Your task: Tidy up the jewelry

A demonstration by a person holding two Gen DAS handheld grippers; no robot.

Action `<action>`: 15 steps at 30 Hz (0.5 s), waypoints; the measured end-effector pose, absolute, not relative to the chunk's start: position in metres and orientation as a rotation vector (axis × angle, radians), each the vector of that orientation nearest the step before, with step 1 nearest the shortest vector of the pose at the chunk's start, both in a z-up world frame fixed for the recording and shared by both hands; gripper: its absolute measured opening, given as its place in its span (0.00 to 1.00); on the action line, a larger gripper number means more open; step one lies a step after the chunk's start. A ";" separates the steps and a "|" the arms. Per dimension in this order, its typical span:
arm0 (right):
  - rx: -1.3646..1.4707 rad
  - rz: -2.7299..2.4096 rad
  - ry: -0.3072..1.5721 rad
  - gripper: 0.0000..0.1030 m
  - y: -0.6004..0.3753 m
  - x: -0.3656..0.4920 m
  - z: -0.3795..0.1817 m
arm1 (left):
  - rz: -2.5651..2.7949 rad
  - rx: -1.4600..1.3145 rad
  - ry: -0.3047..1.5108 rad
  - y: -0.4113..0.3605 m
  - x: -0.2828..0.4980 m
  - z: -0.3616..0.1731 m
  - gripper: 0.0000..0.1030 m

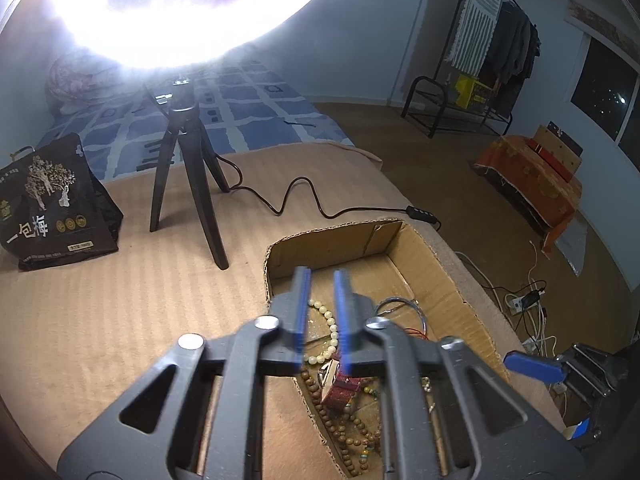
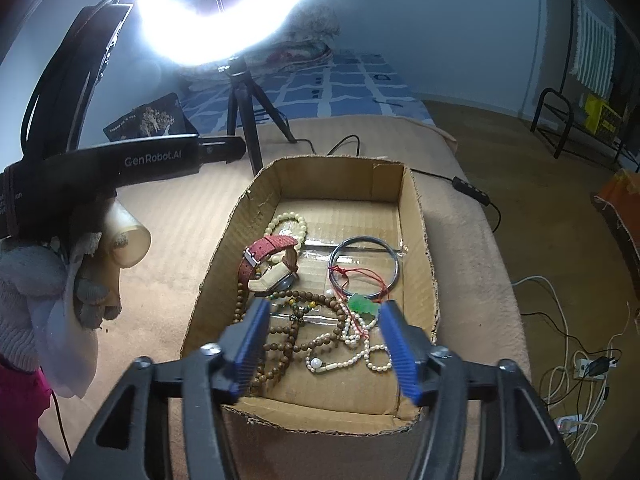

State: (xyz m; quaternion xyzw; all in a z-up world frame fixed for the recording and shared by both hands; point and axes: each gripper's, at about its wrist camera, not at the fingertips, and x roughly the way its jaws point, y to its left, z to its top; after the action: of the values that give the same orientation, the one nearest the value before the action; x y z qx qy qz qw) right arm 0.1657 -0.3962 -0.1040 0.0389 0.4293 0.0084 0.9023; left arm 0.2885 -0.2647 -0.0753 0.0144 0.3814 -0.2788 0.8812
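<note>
A cardboard box (image 2: 416, 216) sits on the tan blanket and holds jewelry: a watch with a red strap (image 2: 268, 254), cream beads (image 2: 286, 220), brown wooden beads (image 2: 296, 332), a metal bangle (image 2: 364, 260), a green pendant on red cord (image 2: 362, 304) and a pearl string (image 2: 360, 354). My right gripper (image 2: 324, 312) is open and empty above the box's near end. My left gripper (image 1: 322, 276) hovers over the box (image 1: 440, 280), its jaws narrowly apart with nothing between them; the watch (image 1: 340, 384) and beads (image 1: 328, 332) lie below it.
A ring light on a black tripod (image 1: 188, 168) stands on the blanket behind the box, its cable (image 1: 304, 196) running right. A black printed bag (image 1: 52, 204) is at the left. The blanket edge drops to the floor on the right, with cords (image 2: 576, 360) there.
</note>
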 end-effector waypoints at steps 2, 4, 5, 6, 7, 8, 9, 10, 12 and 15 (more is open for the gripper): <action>0.080 0.009 0.886 0.70 -0.396 0.165 -0.102 | -0.579 0.030 0.786 -0.263 0.285 -0.072 0.29; 0.081 0.000 0.882 0.74 -0.396 0.163 -0.100 | -0.577 0.033 0.783 -0.262 0.282 -0.070 0.29; 0.080 -0.006 0.880 0.75 -0.396 0.162 -0.098 | -0.576 0.035 0.782 -0.261 0.281 -0.068 0.29; 0.078 -0.011 0.878 0.76 -0.396 0.160 -0.097 | -0.574 0.036 0.778 -0.260 0.279 -0.066 0.29; 0.077 -0.016 0.876 0.78 -0.395 0.159 -0.096 | -0.572 0.036 0.776 -0.259 0.277 -0.064 0.29; 0.075 -0.025 0.873 0.81 -0.396 0.157 -0.094 | -0.572 0.036 0.772 -0.257 0.275 -0.062 0.29; 0.073 -0.032 0.868 0.82 -0.395 0.155 -0.092 | -0.572 0.036 0.768 -0.256 0.273 -0.059 0.29; 0.071 -0.038 0.864 0.84 -0.395 0.154 -0.090 | -0.571 0.038 0.763 -0.254 0.269 -0.056 0.29; 0.069 -0.051 0.857 0.85 -0.394 0.151 -0.086 | -0.572 0.043 0.754 -0.250 0.263 -0.051 0.29; 0.061 -0.065 0.845 0.86 -0.391 0.146 -0.078 | -0.572 0.050 0.741 -0.245 0.251 -0.043 0.34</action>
State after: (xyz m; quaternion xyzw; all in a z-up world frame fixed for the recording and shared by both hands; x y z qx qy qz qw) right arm 0.1464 -0.3913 -0.0784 0.0294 0.4098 -0.0317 0.9111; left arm 0.2510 -0.2454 -0.0433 0.0241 0.3571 -0.2758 0.8921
